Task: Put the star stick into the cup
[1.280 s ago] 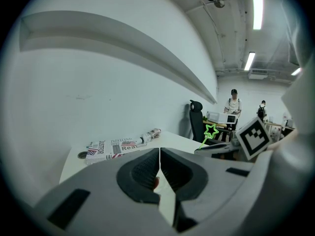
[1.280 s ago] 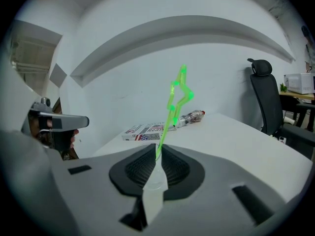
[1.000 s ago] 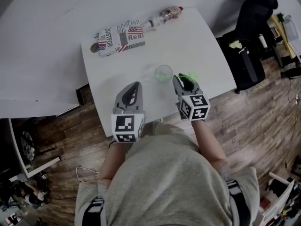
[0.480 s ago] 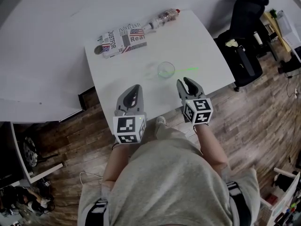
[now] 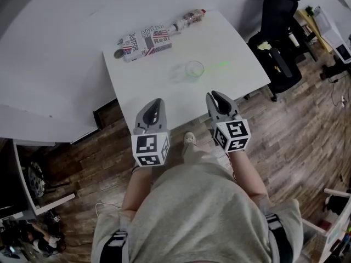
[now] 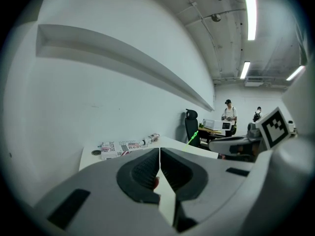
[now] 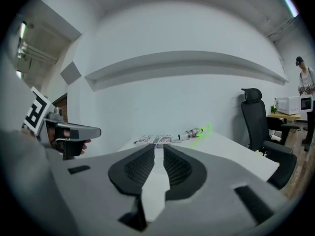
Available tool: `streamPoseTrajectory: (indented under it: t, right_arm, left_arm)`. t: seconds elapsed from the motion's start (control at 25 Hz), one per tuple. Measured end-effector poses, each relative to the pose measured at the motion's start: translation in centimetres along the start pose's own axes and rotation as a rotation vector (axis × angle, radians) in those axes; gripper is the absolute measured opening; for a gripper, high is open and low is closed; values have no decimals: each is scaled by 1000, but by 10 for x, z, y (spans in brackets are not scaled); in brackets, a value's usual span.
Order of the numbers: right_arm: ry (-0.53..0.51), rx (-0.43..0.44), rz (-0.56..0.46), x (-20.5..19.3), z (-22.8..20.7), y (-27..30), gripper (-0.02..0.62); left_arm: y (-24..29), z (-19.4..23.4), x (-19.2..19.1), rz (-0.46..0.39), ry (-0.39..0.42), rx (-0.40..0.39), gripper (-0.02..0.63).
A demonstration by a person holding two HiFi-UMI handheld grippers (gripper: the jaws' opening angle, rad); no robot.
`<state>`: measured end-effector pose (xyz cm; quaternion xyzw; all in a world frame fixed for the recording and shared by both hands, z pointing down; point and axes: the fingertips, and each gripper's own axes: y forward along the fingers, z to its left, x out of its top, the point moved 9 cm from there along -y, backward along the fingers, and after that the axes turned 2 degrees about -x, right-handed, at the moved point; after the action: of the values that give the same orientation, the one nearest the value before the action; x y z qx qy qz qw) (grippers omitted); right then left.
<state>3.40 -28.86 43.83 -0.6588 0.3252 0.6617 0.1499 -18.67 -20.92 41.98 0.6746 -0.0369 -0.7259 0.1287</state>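
Note:
The clear cup [image 5: 194, 68] stands upright in the middle of the white table [image 5: 236, 43]. The green star stick [image 5: 220, 66] lies flat on the table just right of the cup, outside it. In the right gripper view the star stick [image 7: 203, 131] shows far ahead on the tabletop. My right gripper [image 5: 215, 96] hangs at the table's near edge, well short of both; its jaws are closing, a narrow gap is left and nothing is between them. My left gripper [image 5: 156, 102] is level with it to the left, jaws shut and empty.
A newspaper-print box [image 5: 143, 41] and a small bottle [image 5: 189, 18] lie along the table's far edge, with a dark round lid [image 5: 118, 53] beside the box. A black office chair [image 5: 279, 26] stands right of the table. Wooden floor lies below the grippers.
Both grippers have drawn back from the cup to the table's near edge. The right gripper has left the star stick lying beside the cup.

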Motion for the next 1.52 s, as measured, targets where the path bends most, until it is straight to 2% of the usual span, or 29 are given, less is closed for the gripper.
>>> streamPoseTrajectory:
  t: [0.28, 0.88, 1.52]
  right_arm:
    - [-6, 4, -55, 4, 43, -55, 1]
    - [-26, 28, -104, -16, 108, -147, -2]
    - [-65, 38, -128, -15, 121, -162, -2]
  left_arm:
    - [-54, -14, -12, -11, 10, -19, 9]
    - [-153, -45, -36, -35, 22, -33, 9]
    - [-169, -48, -35, -48, 34, -31, 8]
